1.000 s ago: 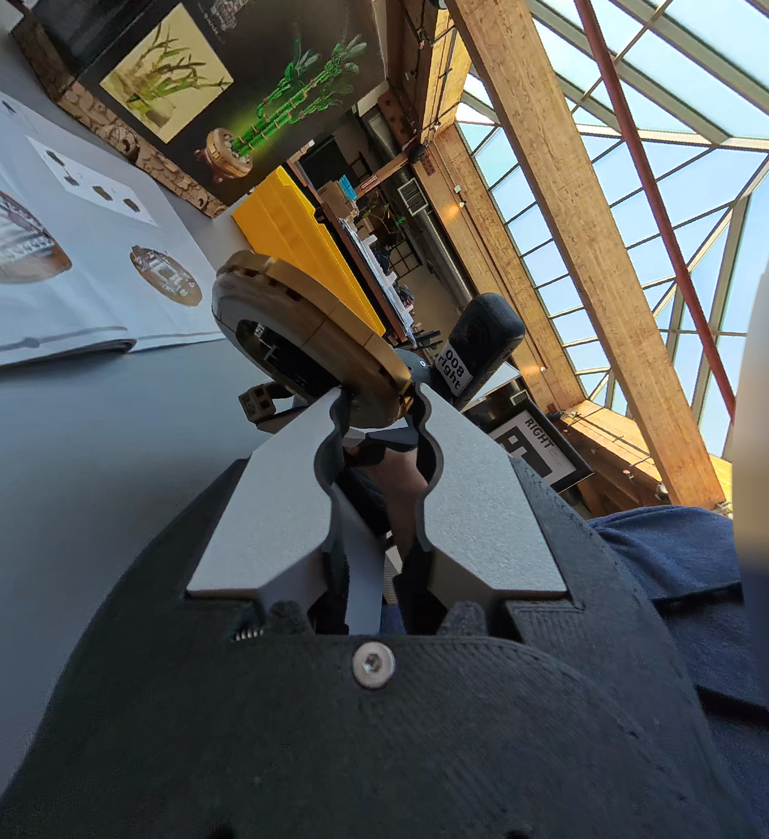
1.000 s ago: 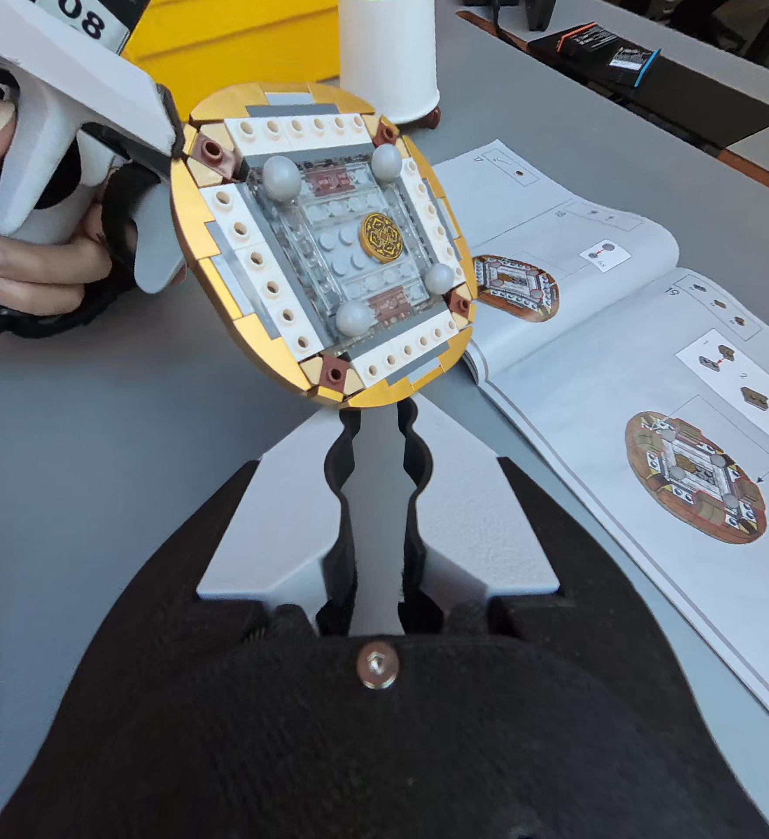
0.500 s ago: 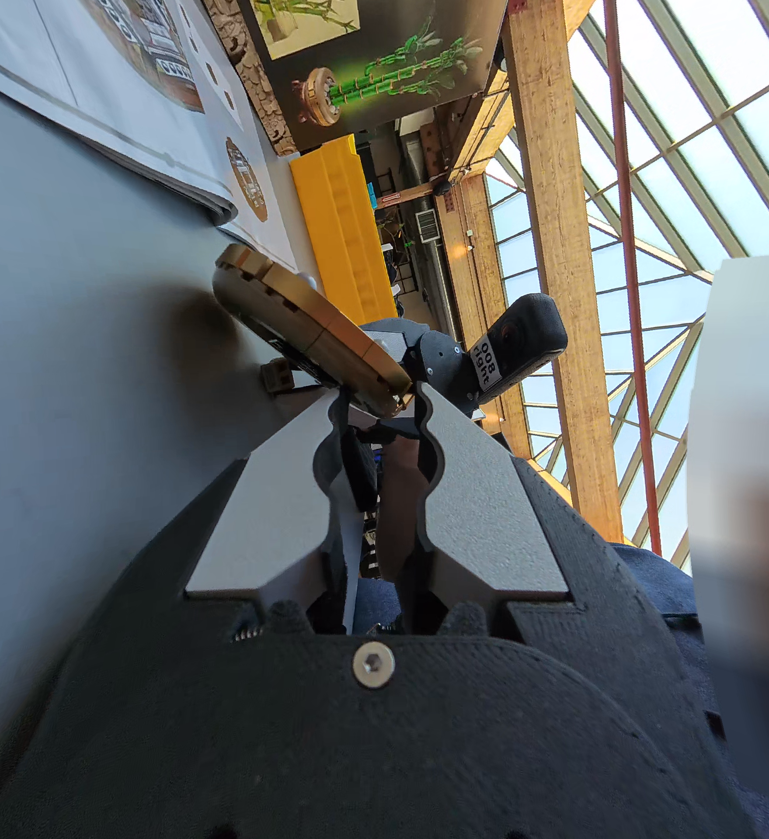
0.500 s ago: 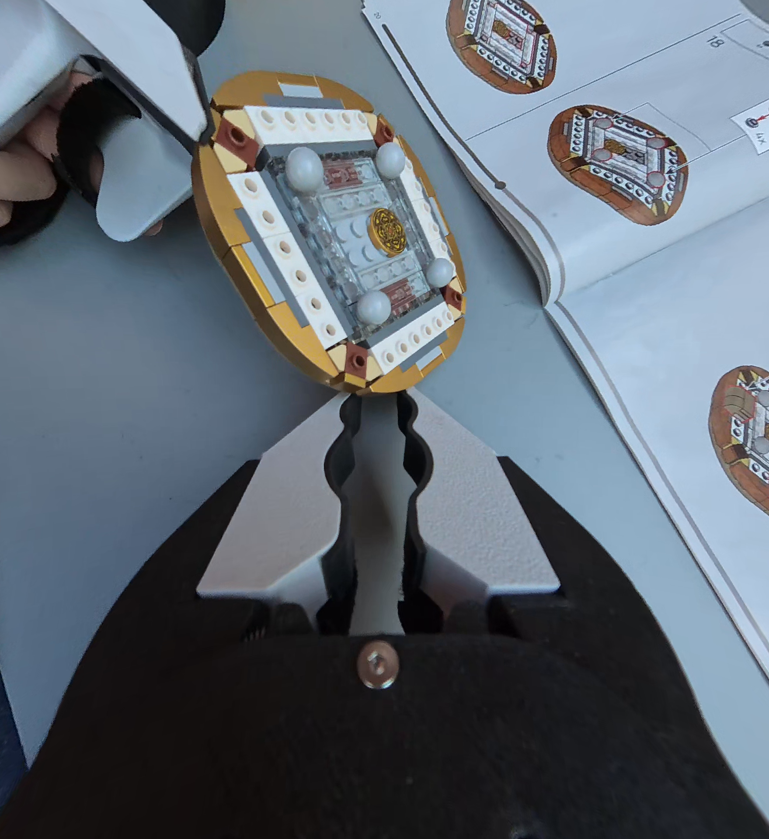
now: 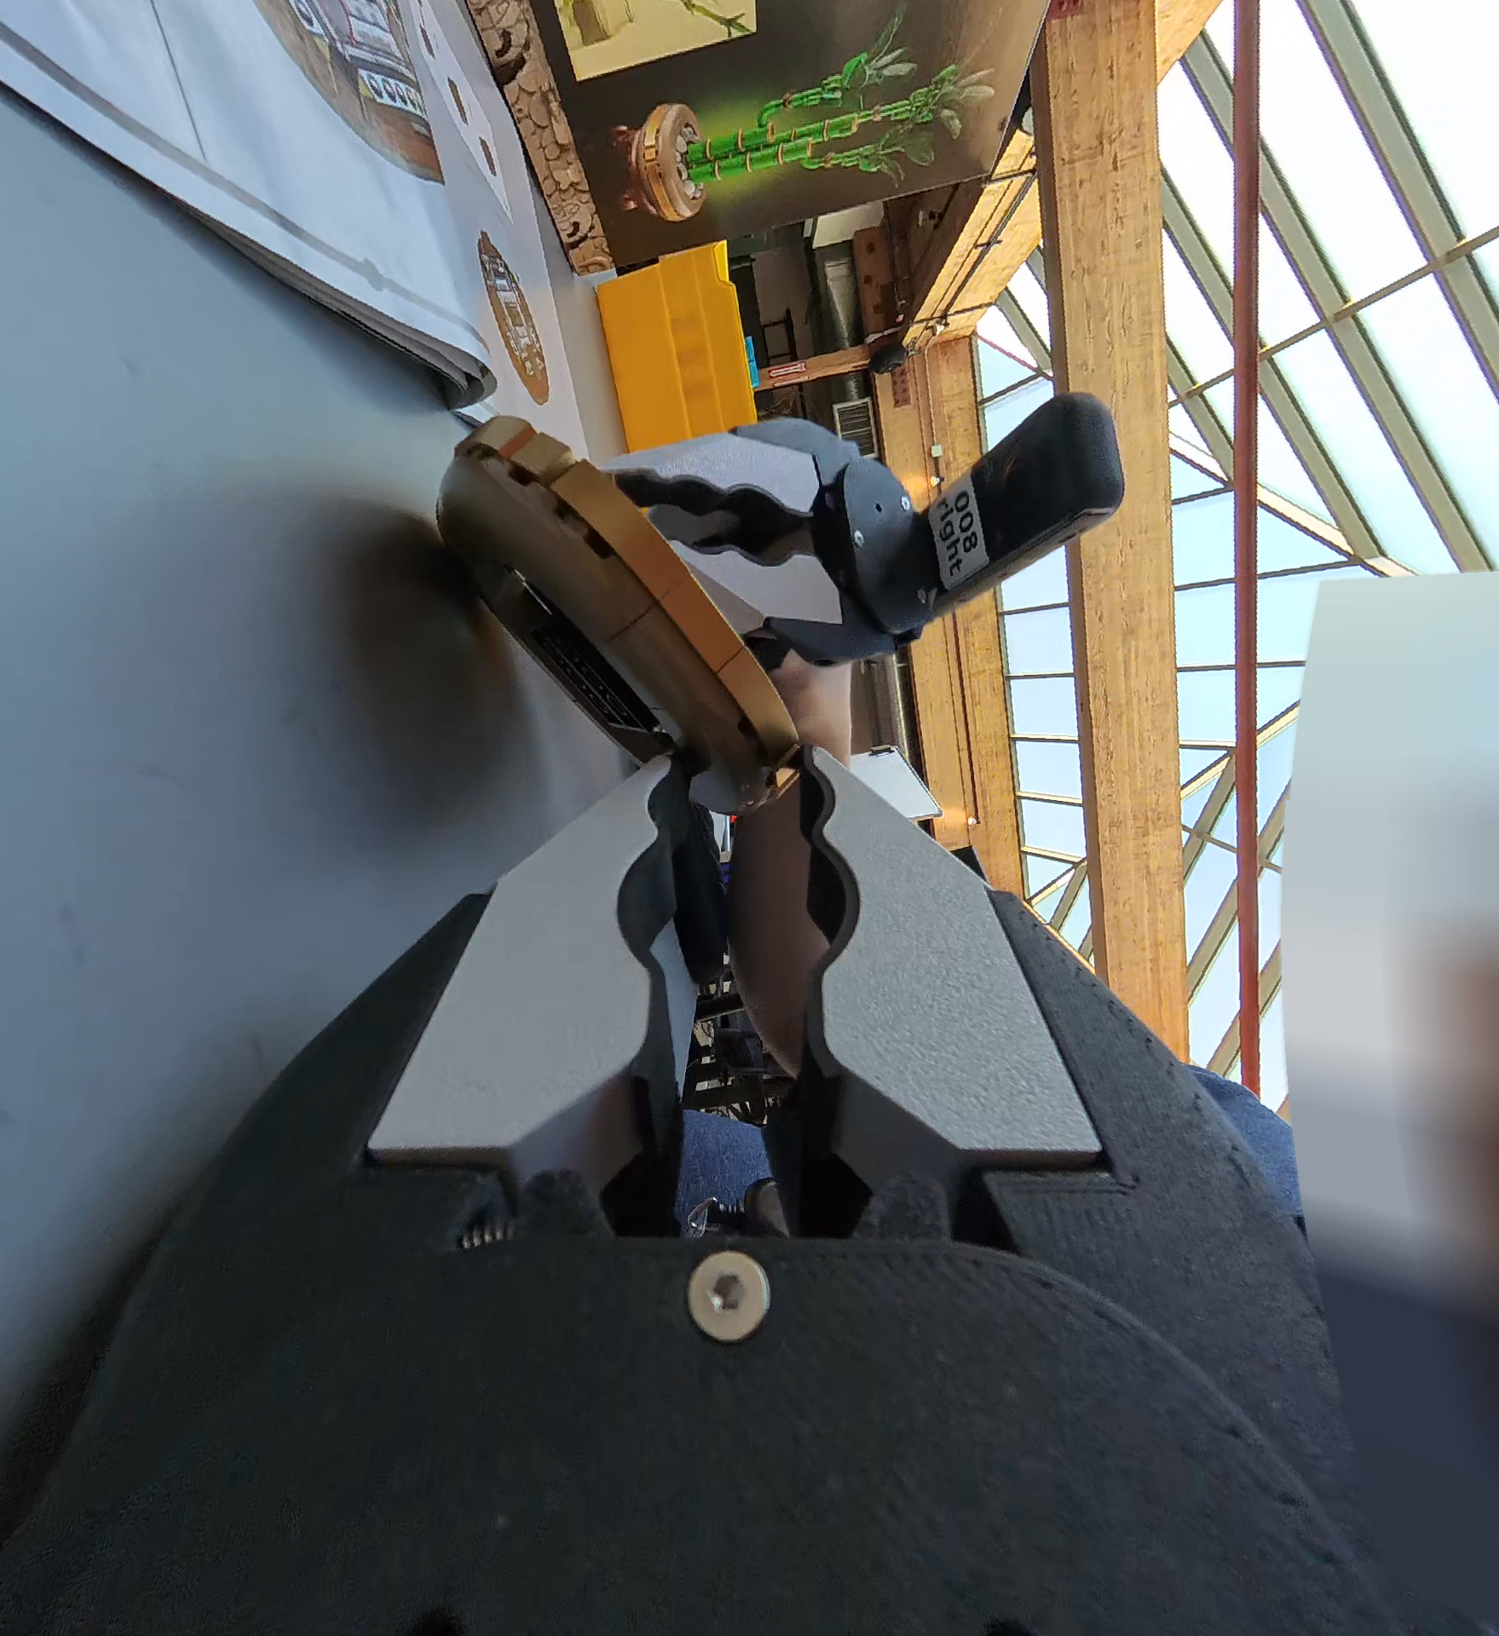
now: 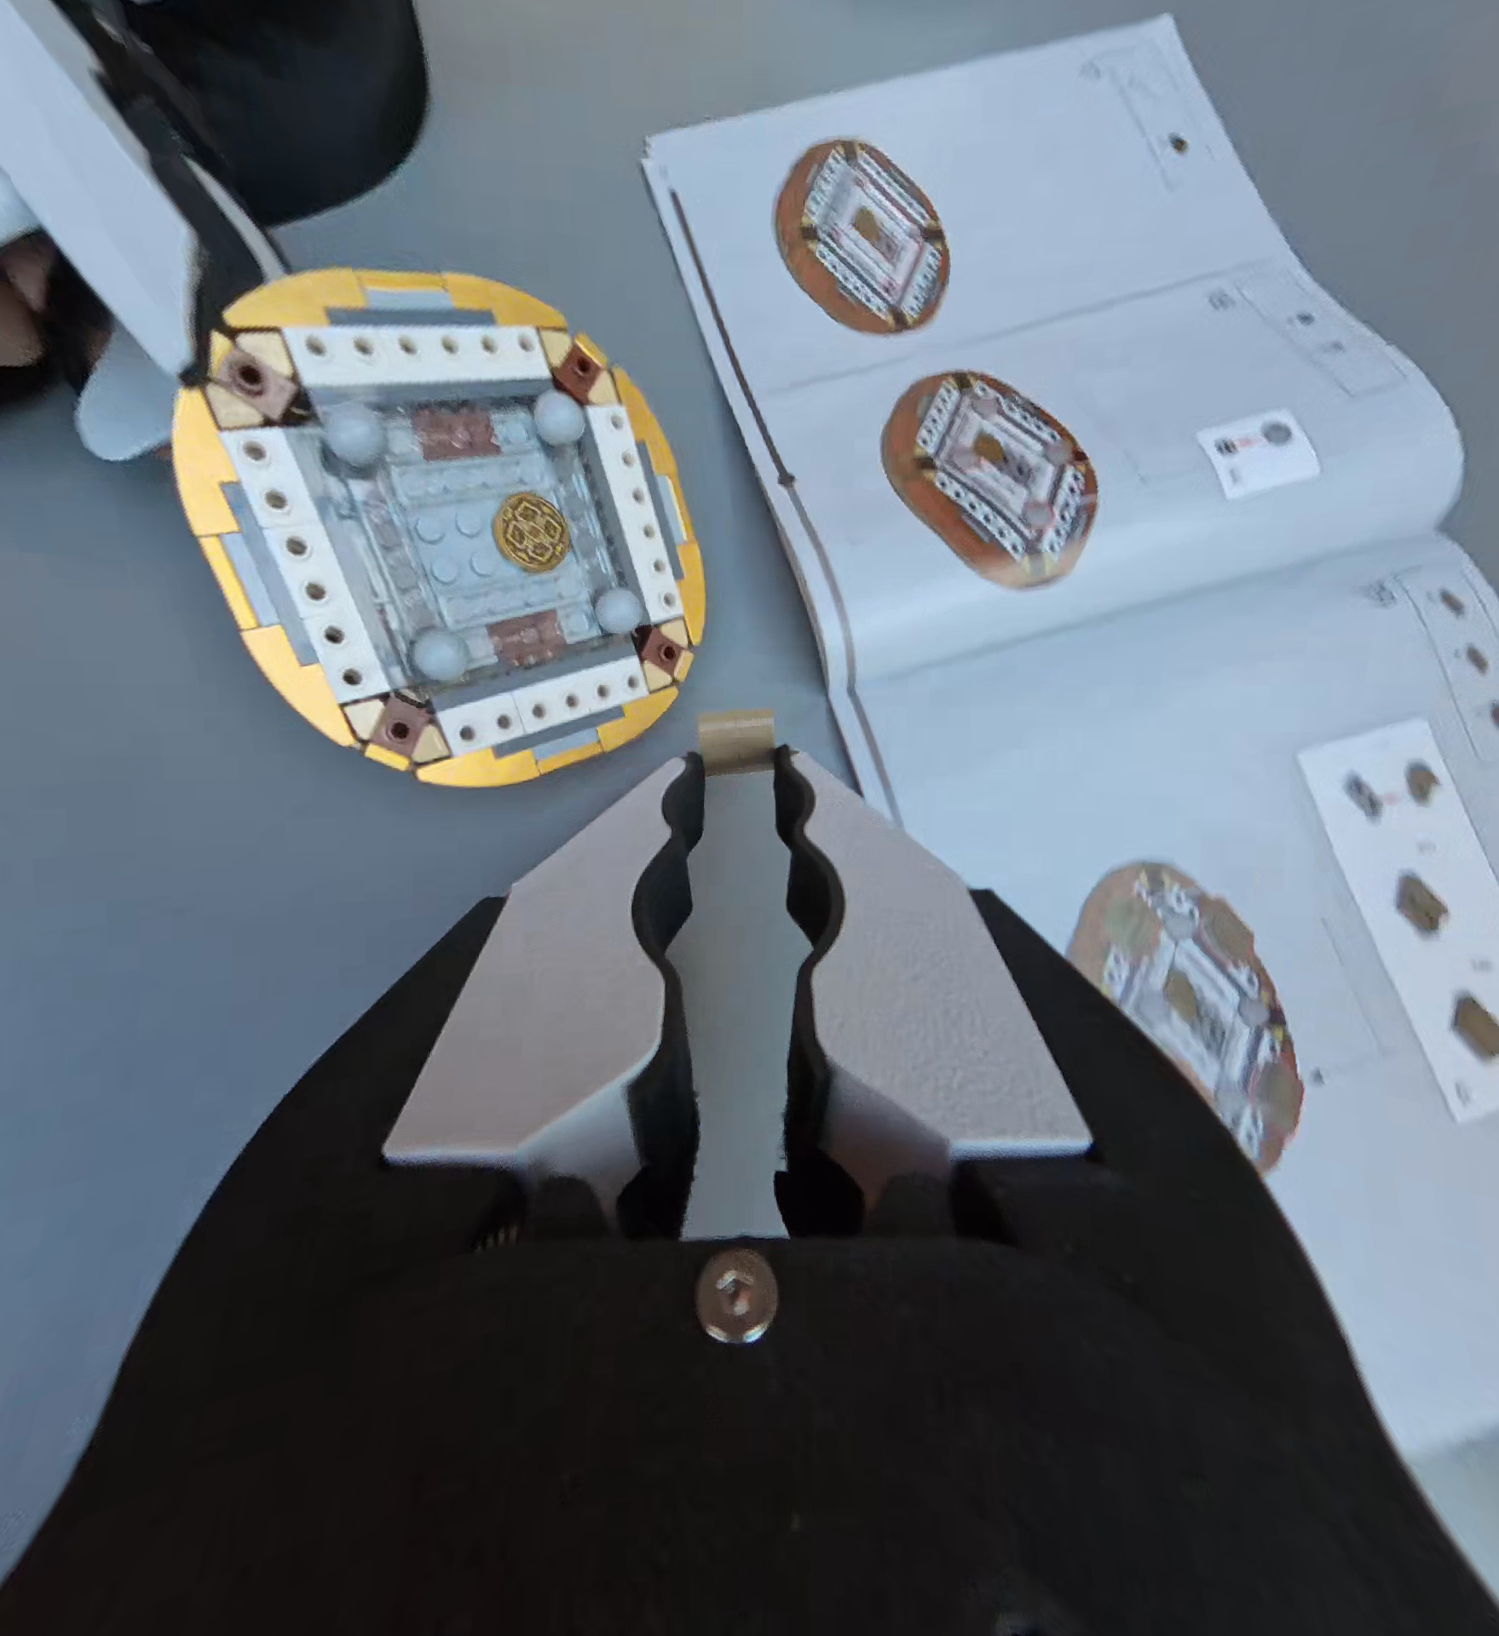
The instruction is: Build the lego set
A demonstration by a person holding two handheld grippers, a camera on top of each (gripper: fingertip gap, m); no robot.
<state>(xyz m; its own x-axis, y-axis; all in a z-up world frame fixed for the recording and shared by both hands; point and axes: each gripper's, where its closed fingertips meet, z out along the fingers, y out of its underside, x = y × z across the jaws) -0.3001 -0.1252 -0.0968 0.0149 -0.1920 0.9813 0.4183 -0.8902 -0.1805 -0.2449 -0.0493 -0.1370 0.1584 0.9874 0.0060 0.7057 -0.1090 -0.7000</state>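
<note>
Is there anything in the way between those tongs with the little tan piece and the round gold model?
Nothing visible. The right tongs pinch a small tan piece just off the near edge of the round gold model, with only bare grey table between them. The left tongs grip the model's rim at the opposite corner.

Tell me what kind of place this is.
Probably a shared workshop or studio hall, not a home: heavy timber beams under a sloping glass roof, a yellow storage bin, and a grey worktable holding an open instruction booklet.
</note>
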